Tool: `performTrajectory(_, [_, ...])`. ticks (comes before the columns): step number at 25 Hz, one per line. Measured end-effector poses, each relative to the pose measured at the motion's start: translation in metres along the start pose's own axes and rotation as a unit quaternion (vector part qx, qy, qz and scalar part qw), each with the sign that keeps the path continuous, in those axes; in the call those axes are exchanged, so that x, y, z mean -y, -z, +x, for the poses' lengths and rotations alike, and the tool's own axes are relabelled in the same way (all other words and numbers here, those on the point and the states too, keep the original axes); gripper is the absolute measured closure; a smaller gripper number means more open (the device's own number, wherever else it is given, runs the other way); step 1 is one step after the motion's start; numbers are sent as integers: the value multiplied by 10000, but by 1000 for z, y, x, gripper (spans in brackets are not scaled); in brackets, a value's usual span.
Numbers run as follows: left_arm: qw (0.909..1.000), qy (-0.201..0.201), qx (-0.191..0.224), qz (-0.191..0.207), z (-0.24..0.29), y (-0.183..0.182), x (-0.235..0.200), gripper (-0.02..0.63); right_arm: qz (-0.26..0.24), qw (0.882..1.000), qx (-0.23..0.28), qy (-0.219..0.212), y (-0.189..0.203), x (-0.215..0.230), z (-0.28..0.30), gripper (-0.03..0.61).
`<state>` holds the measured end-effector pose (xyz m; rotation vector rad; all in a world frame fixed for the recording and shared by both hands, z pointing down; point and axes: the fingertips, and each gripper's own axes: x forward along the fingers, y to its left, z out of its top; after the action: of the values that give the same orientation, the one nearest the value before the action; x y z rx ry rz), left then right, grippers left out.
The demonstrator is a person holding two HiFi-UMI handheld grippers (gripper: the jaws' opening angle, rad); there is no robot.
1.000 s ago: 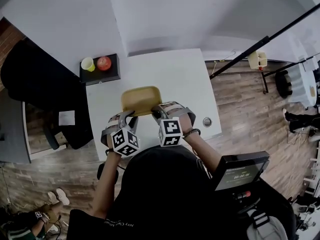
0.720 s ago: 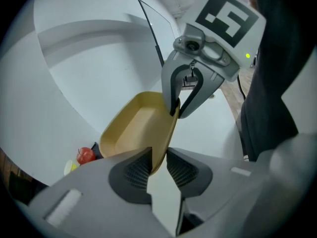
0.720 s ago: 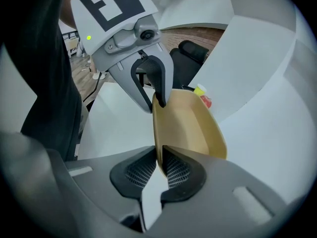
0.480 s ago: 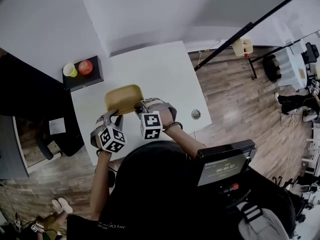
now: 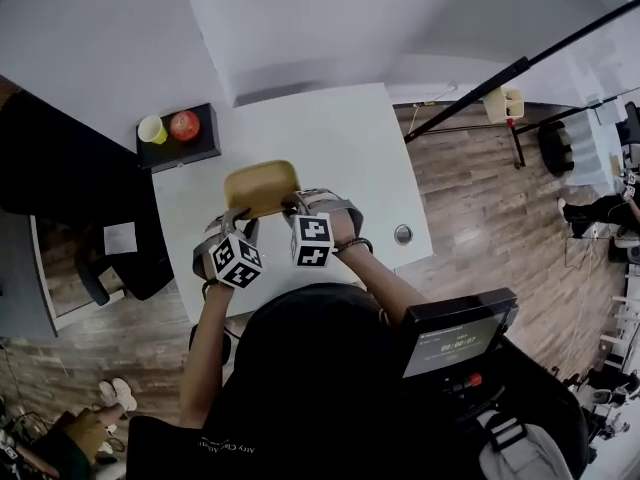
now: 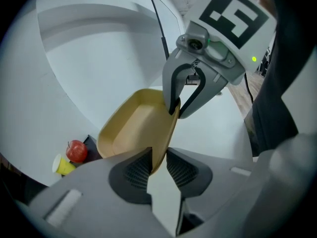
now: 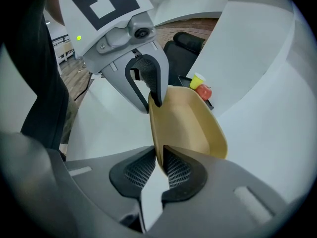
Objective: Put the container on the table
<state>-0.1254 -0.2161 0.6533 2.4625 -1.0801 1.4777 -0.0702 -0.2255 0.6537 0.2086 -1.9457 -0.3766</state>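
Tan shallow container (image 5: 262, 186), open side up, held over the near half of the white table (image 5: 350, 138); long axis runs left-right across the person. Base contact with the top not discernible. Left gripper (image 6: 158, 165) and right gripper (image 7: 159, 168) each pinch the near rim, 1 per end; only the gripper views show the pads clamped. Head view alone shows a round metal disc (image 5: 403, 233) on the tabletop.

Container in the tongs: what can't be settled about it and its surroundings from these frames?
Whether the container touches the table: its own body hides the gap in every view.
Its near rim, head view: covered by the left tongs and right tongs.
The screen readout, head view: too small.
What the yellow cup holds: too small in all views.
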Motion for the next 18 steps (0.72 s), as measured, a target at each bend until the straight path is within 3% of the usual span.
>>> performTrajectory(18, [9977, 512, -273, -359, 59, 19, -4, 523, 177, 9977, -238, -612, 23, 4, 55, 514])
